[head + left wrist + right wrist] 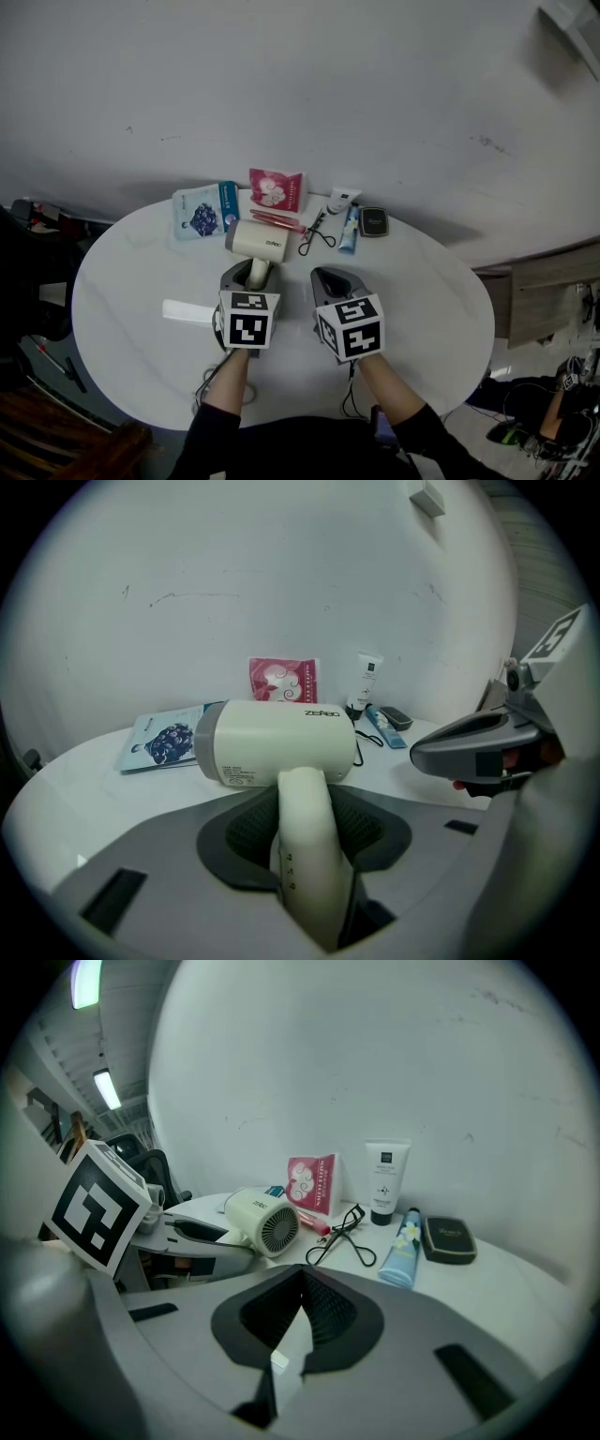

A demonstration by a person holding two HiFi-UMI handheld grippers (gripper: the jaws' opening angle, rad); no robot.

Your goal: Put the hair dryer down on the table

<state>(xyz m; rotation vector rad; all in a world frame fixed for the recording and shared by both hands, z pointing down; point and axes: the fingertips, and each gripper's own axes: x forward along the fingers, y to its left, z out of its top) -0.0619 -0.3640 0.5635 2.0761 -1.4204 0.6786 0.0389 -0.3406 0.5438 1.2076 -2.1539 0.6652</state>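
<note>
The cream hair dryer (258,241) lies with its barrel across the round white table (422,319) and its handle pointing back at me. My left gripper (251,273) is shut on that handle; in the left gripper view the handle (305,855) fills the gap between the dark pads and the barrel (277,741) sits just beyond them. Whether the barrel touches the tabletop I cannot tell. My right gripper (330,278) hovers beside it on the right, shut and holding nothing (302,1312). The right gripper view shows the dryer's grille (277,1227) at its left.
Behind the dryer lie a blue sachet (204,211), a pink sachet (277,190), an eyelash curler (317,234), a white tube (342,200), a blue tube (350,230) and a black compact (373,221). A white flat piece (187,311) lies left of my left gripper.
</note>
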